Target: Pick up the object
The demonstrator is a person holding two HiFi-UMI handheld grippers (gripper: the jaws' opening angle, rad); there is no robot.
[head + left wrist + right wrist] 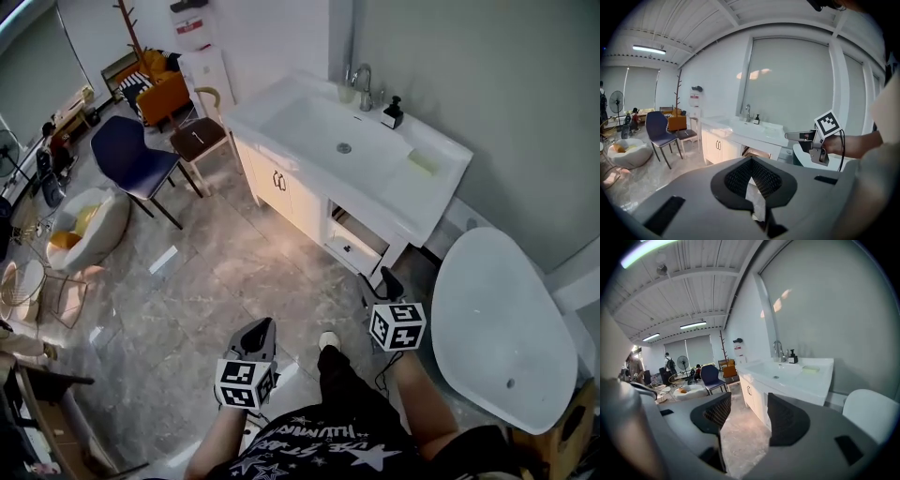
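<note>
A white vanity (412,202) with a sink stands ahead of me. On its back edge, by the tap (362,86), is a dark soap bottle (393,113) (792,357). A pale green bar (424,161) (810,369) lies on the counter's right end. My left gripper (261,326) (751,160) hovers over the floor, well short of the vanity. Its jaws are shut with the tips together. My right gripper (389,281) (749,401) is nearer the vanity's right corner. It is open, with only floor visible between its pads. Neither touches anything.
A white oval tub (502,319) sits at the right, close to my right gripper. An open compartment (352,239) shows under the counter. A blue chair (131,159), a brown stool (199,139) and a round white seat (84,220) stand on the left.
</note>
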